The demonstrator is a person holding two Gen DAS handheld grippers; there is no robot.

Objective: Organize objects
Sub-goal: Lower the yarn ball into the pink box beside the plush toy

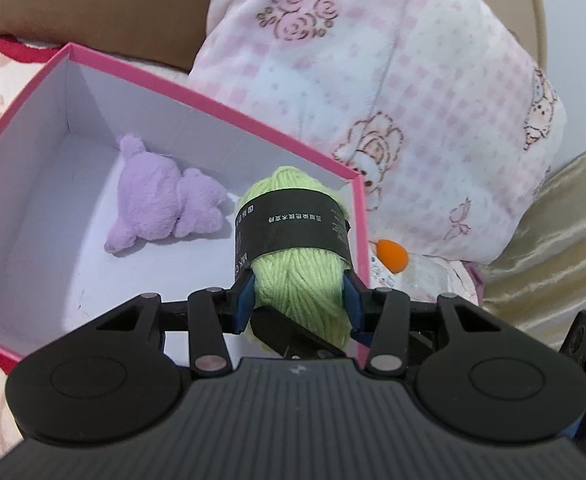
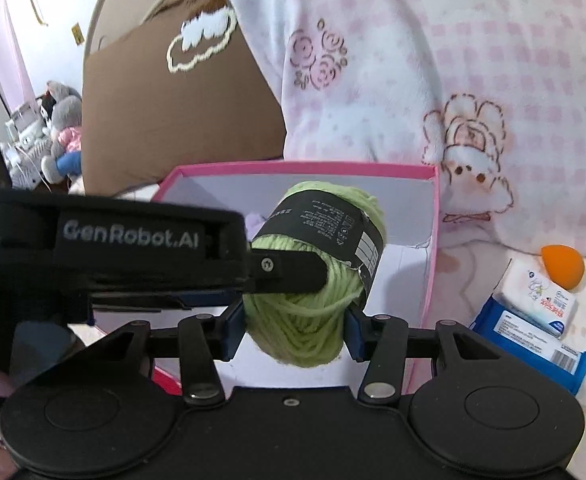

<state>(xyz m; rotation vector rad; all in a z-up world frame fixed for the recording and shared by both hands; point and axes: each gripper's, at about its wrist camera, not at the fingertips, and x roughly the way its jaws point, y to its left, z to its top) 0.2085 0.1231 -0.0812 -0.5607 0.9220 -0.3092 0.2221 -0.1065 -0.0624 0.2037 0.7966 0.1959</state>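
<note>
Bedding all round: pink-checked blanket (image 2: pixel 413 60) behind, brown cushion (image 2: pixel 165 120) at 10 o'clock.

Left gripper (image 1: pixel 299 304): clamped on green yarn skein (image 1: pixel 293 276), blue pads pressed into both flanks below the black paper band. Right gripper (image 2: pixel 295 328): pads against the same skein's lower end from a crossing angle, seemingly gripping too. Skein thus held by both, raised over the 4 o'clock corner of the pink box (image 1: pixel 213 108), not yet lying on its floor.

Progress, as judged:
- Done: purple plush toy (image 1: pixel 161 200) lying inside the box, toward 10 o'clock of the skein.
- In hand: skein, poised for release into the box.
- Left: orange sponge (image 2: pixel 563 266), white tissue pack (image 2: pixel 541 300) and blue wipes pack (image 2: pixel 525 336), all outside the box at 3 o'clock.

View differences:
- Left wrist only: box floor and most of the plush.
- Right wrist only: both packs in full, left gripper's body across the skein, soft toys far off at 9 o'clock.
</note>
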